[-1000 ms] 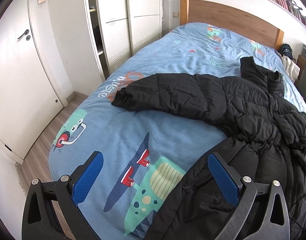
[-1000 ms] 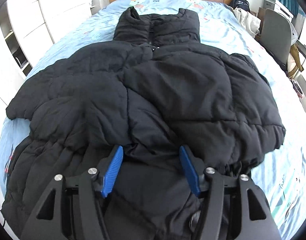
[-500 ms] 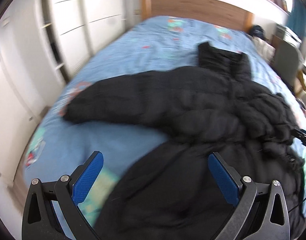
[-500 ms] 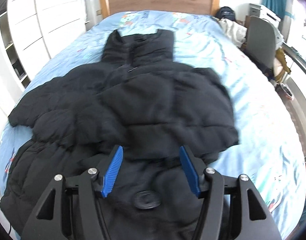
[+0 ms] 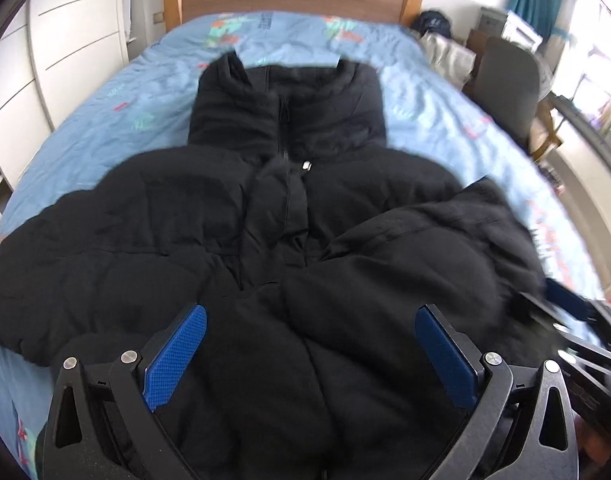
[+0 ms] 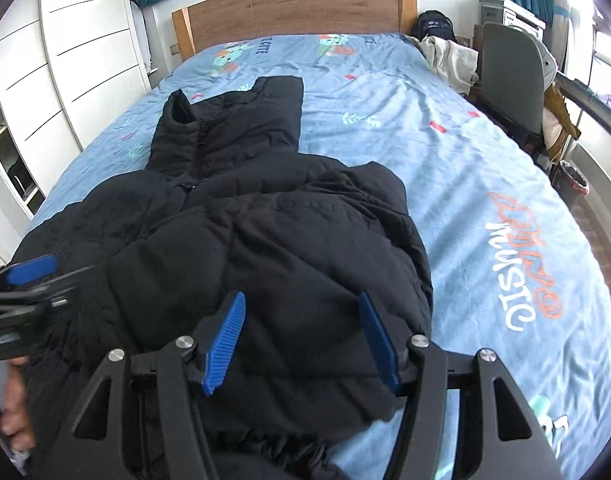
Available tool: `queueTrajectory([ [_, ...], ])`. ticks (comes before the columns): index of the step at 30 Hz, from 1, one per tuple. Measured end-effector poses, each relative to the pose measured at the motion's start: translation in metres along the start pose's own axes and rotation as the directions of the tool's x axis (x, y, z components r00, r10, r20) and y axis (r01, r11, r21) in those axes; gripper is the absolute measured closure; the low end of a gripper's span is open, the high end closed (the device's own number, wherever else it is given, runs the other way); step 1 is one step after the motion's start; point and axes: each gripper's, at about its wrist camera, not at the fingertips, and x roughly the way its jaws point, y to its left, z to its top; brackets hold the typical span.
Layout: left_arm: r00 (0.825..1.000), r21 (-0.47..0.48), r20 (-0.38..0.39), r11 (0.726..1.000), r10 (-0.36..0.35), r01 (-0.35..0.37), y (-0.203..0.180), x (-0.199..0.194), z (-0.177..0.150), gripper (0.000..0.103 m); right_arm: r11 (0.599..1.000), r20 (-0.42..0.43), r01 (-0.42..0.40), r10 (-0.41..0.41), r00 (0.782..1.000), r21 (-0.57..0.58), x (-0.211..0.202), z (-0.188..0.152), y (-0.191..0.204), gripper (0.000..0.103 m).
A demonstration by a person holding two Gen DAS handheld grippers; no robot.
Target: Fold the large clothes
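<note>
A black puffer jacket (image 5: 233,240) lies front up on the blue bed (image 5: 85,128), collar toward the headboard. Its right sleeve (image 6: 289,248) is folded across the body. My left gripper (image 5: 310,316) hovers over the jacket's lower middle, jaws wide open with nothing between them. My right gripper (image 6: 301,300) is over the folded sleeve near the jacket's right edge, jaws about half apart and gripping nothing. One blue pad (image 6: 31,270) of the left gripper shows at the left edge of the right wrist view, with a person's hand (image 6: 9,420) below it.
White wardrobe doors (image 6: 77,52) run along the bed's left side. A wooden headboard (image 6: 297,12) is at the far end. A grey chair (image 6: 509,84), a pile of pale clothes (image 6: 449,60) and a bin (image 6: 573,178) stand to the right. Bare bedspread (image 6: 485,200) lies right of the jacket.
The left gripper swung right, from the bed's left side and outstretched sleeve to the jacket's middle. The right gripper shifted right toward the jacket's right edge. Both jaw openings look unchanged.
</note>
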Motion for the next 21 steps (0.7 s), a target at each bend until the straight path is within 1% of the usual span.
queueTrajectory([
  [2,0.999,0.008,-0.034,1.0,0.029,-0.029,0.003,0.021,-0.004,0.0,1.0,-0.015,-0.004,0.004,1.0,-0.007,0.009,-0.003,-0.005,0.045],
  [4,0.997,0.016,-0.06,0.999,0.047,-0.046,0.01,0.033,-0.013,0.0,1.0,-0.031,-0.001,0.001,1.0,-0.018,0.017,-0.008,-0.013,0.045],
  [7,0.994,0.005,-0.101,0.999,0.032,-0.032,0.028,0.042,-0.025,0.0,1.0,-0.053,0.007,-0.008,0.999,-0.016,0.023,-0.016,-0.026,0.045],
  [8,0.994,0.004,-0.108,1.0,0.026,-0.026,0.032,0.04,-0.027,0.0,1.0,-0.06,0.015,-0.015,0.998,-0.014,0.023,-0.019,-0.03,0.045],
  [11,0.993,0.024,-0.104,0.999,0.048,-0.046,0.034,0.026,-0.029,0.0,0.998,-0.076,0.055,-0.056,0.996,-0.014,0.02,-0.022,-0.033,0.045],
  [13,0.996,0.035,-0.063,0.997,0.068,-0.066,0.033,0.006,-0.031,0.0,0.995,-0.076,0.098,-0.099,0.992,-0.015,0.012,-0.02,-0.03,0.045],
  [14,0.997,0.039,-0.048,0.997,0.066,-0.065,0.032,-0.001,-0.033,0.0,0.993,-0.065,0.115,-0.116,0.991,-0.015,0.005,-0.019,-0.026,0.045],
  [15,0.997,0.041,-0.044,0.997,0.06,-0.058,0.033,-0.006,-0.033,0.0,0.993,-0.057,0.113,-0.114,0.992,-0.014,0.002,-0.018,-0.024,0.045],
  [18,0.997,0.055,-0.055,0.997,0.058,-0.055,0.03,-0.01,-0.041,0.0,0.999,-0.034,0.051,-0.052,0.998,-0.011,-0.01,-0.02,-0.01,0.045],
  [20,0.994,0.068,-0.083,0.996,0.071,-0.066,0.029,-0.006,-0.049,0.0,0.999,-0.057,0.035,-0.036,0.998,-0.028,-0.006,-0.026,-0.003,0.045],
  [21,0.994,0.068,-0.083,0.995,0.072,-0.067,0.03,-0.008,-0.053,0.0,0.999,-0.08,0.036,-0.039,0.996,-0.036,-0.001,-0.031,-0.001,0.045],
])
